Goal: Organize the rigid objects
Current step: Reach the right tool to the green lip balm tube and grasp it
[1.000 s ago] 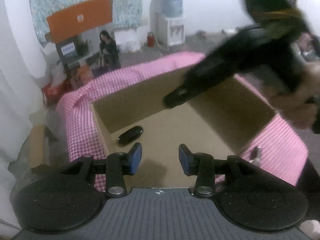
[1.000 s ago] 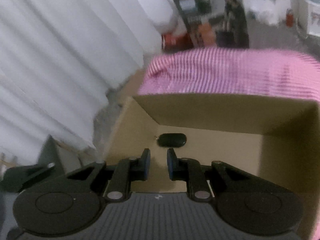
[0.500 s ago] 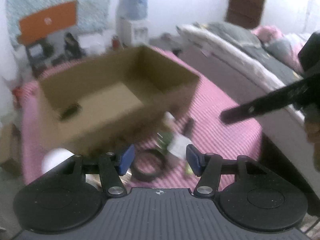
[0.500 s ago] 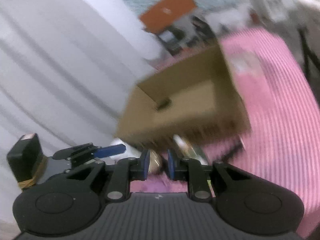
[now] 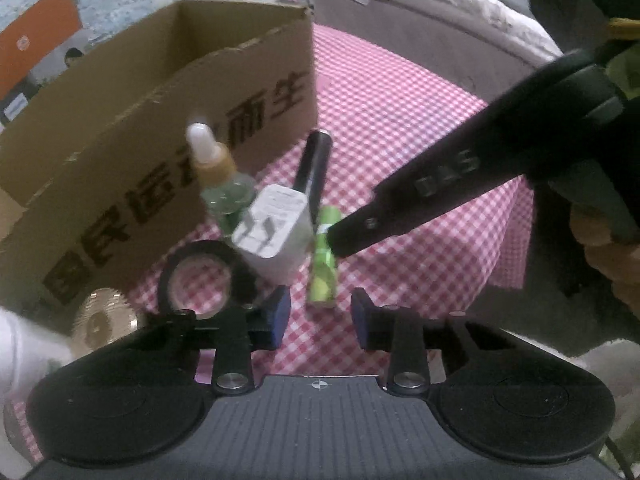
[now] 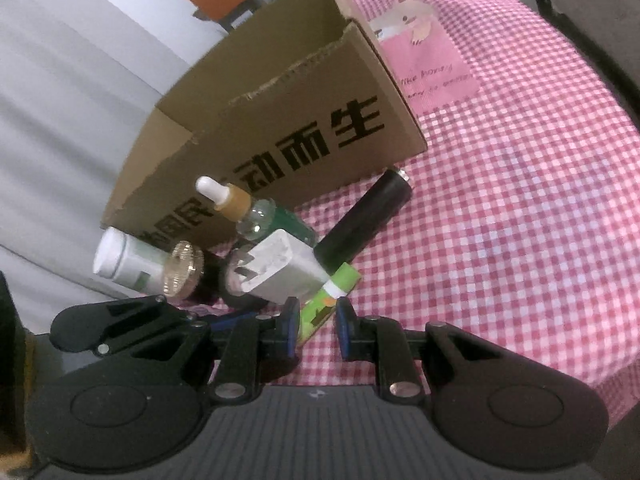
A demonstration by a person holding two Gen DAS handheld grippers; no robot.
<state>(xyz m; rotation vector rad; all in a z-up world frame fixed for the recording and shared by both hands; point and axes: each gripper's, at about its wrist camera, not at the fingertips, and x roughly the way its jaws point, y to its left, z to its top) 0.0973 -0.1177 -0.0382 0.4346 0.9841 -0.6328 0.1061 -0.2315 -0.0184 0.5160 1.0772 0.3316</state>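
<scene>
While both grippers sit over the pile in front of the open brown cardboard box (image 5: 160, 100) with black printed characters, the move turns on the small green cylindrical tube (image 5: 323, 276) with a white band, lying flat on the pink-and-white checked cloth (image 5: 400, 120). It lies just ahead of the left gripper (image 5: 318, 316), long axis running almost straight away from it, so those jaws would straddle its width. The left jaws have just been closing and stand apart with nothing between them. The right gripper (image 6: 318, 326) is drawn in to a narrow slot. The tube's near end shows in that slot, but cloth shows beside one pad, so no clamp is evident. In the left view the right tip sits at the tube's middle (contact cannot be confirmed), so the right is judged nearer. The tube looks smooth, hard and prone to roll. Just beside it lies a white glossy plastic charger block (image 5: 276, 232) with metal prongs, resting against a black tape roll (image 5: 166, 280). Behind are a clear green-tinted dropper bottle (image 5: 224, 192) with a tan collar, and a matte black cylinder (image 5: 316, 160) lying along the box wall. A knurled brass-coloured disc (image 5: 102, 320) and a white plastic bottle (image 6: 120, 260) lie further left. None of these is in the box yet.
</scene>
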